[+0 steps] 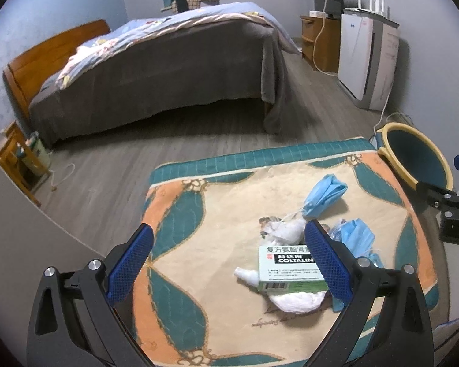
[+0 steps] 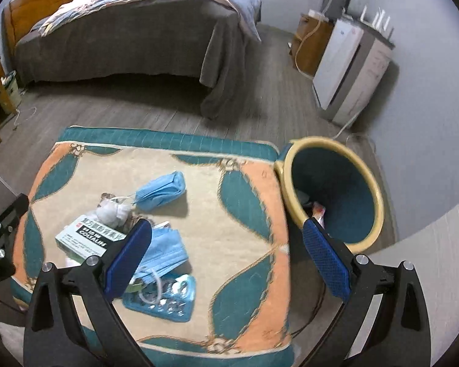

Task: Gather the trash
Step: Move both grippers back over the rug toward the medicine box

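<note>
Beyond the patterned teal, orange and cream quilted mat [image 2: 248, 189] stood a wooden-framed bed draped in a grey blanket [image 2: 122, 39]. Against the mat's right edge sat the round yellow-rimmed teal waste bin [image 2: 370, 183], with some scraps inside it. Near the mat's middle lay the trash: a green-and-white cardboard medicine box [image 1: 290, 270], a folded blue face mask [image 1: 324, 195] beyond it, a second crumpled blue face mask [image 2: 165, 253], a blue plastic blister tray [image 2: 168, 299] and wads of white tissue [image 1: 286, 231]. The left gripper [image 1: 229, 257] hovered over the mat, jaws wide apart and empty, its right finger overlapping the box in view. The right gripper [image 2: 228, 253] hung above the mat's right half, jaws also spread and empty.
</note>
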The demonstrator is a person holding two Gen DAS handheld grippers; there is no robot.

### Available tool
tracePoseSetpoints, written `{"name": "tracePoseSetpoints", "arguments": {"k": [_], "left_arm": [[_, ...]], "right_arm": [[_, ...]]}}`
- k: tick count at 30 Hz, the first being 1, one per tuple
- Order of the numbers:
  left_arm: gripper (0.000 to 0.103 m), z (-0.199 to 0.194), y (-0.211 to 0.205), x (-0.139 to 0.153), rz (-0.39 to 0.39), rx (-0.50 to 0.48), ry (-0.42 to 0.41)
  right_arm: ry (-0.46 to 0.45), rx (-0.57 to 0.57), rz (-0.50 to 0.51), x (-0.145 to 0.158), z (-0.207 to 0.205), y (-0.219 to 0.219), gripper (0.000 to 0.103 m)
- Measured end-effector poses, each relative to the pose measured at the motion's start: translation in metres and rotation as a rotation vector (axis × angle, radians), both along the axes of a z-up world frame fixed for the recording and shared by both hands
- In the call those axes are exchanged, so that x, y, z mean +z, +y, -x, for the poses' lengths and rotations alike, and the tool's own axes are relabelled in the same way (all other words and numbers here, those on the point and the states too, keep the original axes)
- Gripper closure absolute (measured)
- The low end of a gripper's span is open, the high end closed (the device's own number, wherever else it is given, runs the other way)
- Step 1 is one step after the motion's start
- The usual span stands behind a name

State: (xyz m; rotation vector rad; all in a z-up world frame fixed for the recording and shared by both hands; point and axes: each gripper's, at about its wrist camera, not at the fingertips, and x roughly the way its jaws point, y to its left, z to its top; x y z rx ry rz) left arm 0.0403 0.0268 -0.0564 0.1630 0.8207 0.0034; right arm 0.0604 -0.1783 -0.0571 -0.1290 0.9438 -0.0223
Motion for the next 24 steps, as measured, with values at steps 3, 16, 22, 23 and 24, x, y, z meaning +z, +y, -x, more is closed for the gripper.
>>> {"name": "tracePoseSetpoints", "arguments": {"k": [3, 16, 22, 23, 24], "left_arm": [[0.005, 0.000, -0.002, -0.002, -0.008, -0.016, 0.017], [0.005, 0.006, 0.000, -0.005, -0.031, -0.053, 0.024], [0.005, 0.003, 0.006, -0.008, -0.027, -0.056, 0.041], [0.005, 0.001, 0.009, -0.009, -0.027, -0.052, 0.049], [0.005, 0.000, 0.011, -0.010, -0.029, -0.043, 0.051]], "right_arm": [[0.051, -0.015, -0.045, -0.008, 0.002, 0.001, 0.006], [0.134, -0.030, -0.256, -0.026, 0.003, -0.011, 0.006], [0.203, -0.046, -0.226, -0.046, -0.002, -0.004, 0.006], [0.211, -0.041, -0.219, -0.049, -0.003, 0.000, 0.006], [0.222, -0.026, -0.216, -0.053, -0.004, 0.005, 0.006]]}}
